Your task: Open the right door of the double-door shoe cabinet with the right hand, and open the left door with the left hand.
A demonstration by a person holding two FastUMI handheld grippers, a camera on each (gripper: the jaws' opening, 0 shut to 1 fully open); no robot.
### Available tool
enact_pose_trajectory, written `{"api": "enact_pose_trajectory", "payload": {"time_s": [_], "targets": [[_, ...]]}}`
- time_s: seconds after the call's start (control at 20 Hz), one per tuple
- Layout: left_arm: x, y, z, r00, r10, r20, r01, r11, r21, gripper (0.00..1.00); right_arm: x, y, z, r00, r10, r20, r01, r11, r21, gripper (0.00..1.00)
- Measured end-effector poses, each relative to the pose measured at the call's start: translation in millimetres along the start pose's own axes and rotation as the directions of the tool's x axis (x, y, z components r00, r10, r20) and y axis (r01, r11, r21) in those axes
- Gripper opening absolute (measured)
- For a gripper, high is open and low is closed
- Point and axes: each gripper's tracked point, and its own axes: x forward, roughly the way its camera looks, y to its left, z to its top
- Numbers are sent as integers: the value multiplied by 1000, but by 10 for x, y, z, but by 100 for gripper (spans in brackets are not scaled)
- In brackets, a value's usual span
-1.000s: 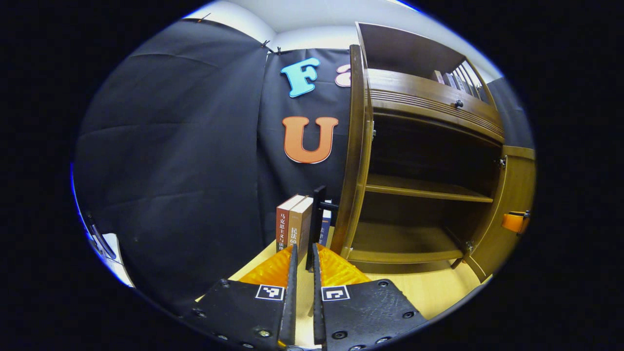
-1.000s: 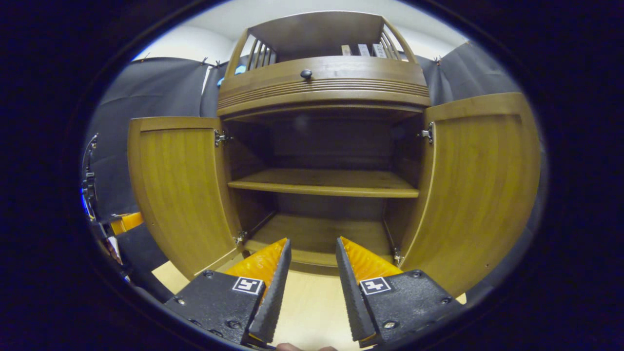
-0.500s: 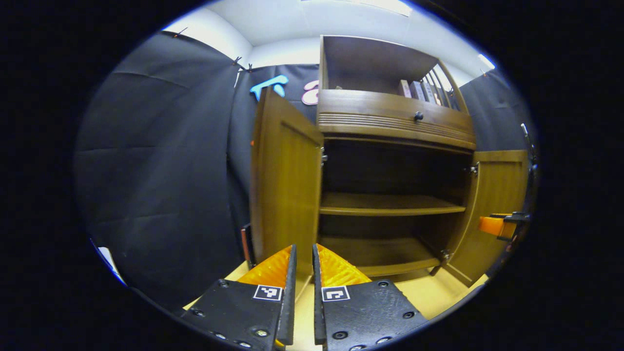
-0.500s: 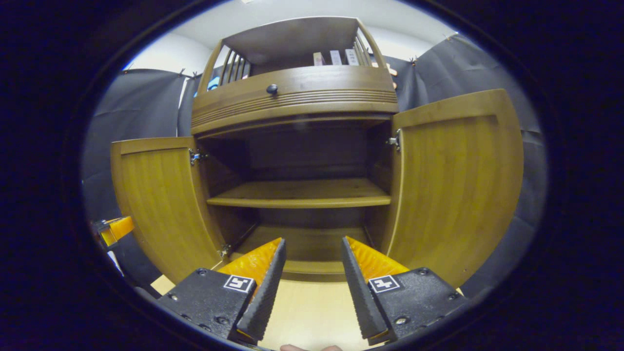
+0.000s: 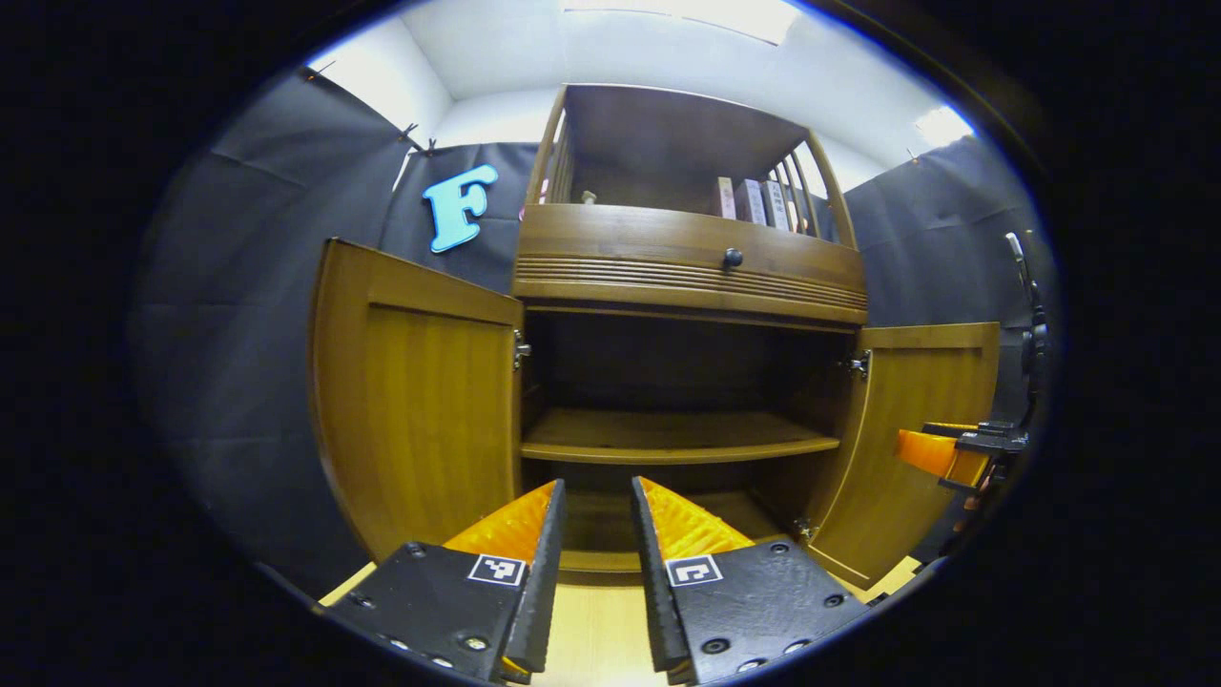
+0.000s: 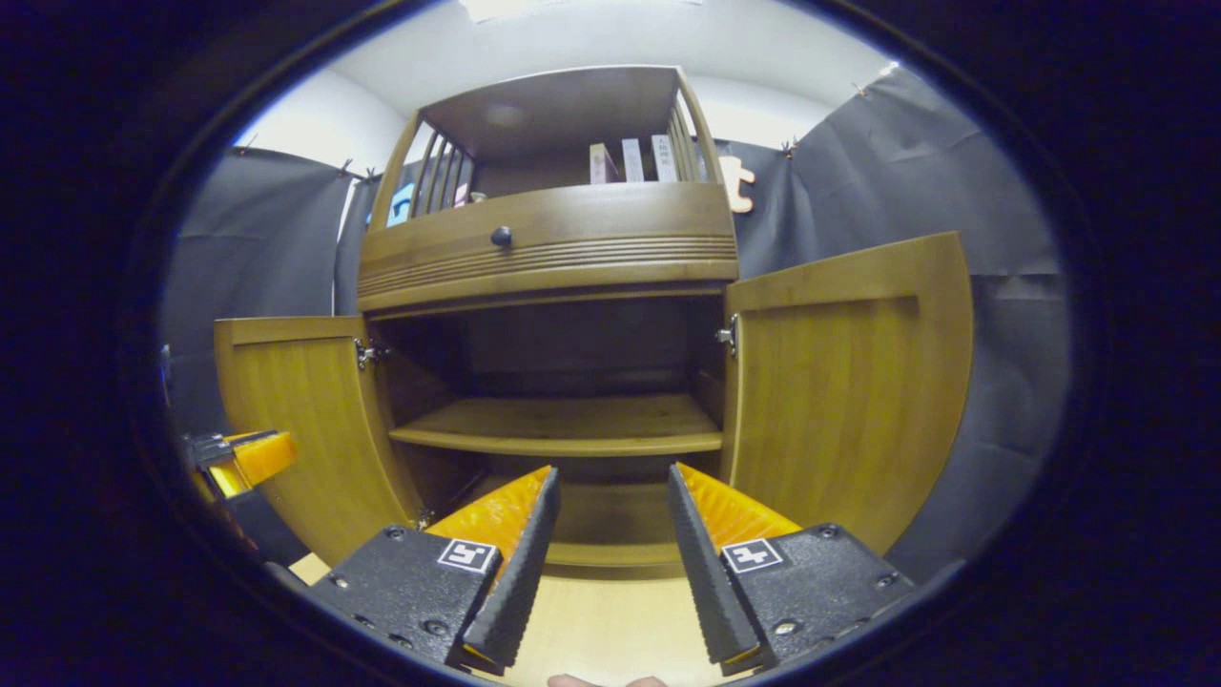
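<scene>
Both hand-held grippers (image 5: 596, 534) (image 6: 608, 525) parted, empty, facing wide-open cabinet (image 6: 548, 253); books (image 6: 630, 160) on top.

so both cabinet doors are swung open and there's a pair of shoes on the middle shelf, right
Not quite. Both the left door and the right door are swung open, but the middle shelf is bare: no shoes on it. The right gripper view looks straight into the cabinet and shows this.

- No readable text in either view.
- Book spines (image 6: 631, 159) on cabinet top shelf carry print, too small to read.
- Square black-and-white coded markers (image 5: 693, 570) on the gripper bodies: patterns only, no characters.
</scene>
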Motion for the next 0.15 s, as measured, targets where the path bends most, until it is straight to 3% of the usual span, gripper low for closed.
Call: {"api": "enact_pose_trajectory", "payload": {"time_s": [0.15], "targets": [[41,-178,82,1000,-25,9,25,1000,12,53,-42,-44,77,1000,0,19,0,1000,-11,74]]}}
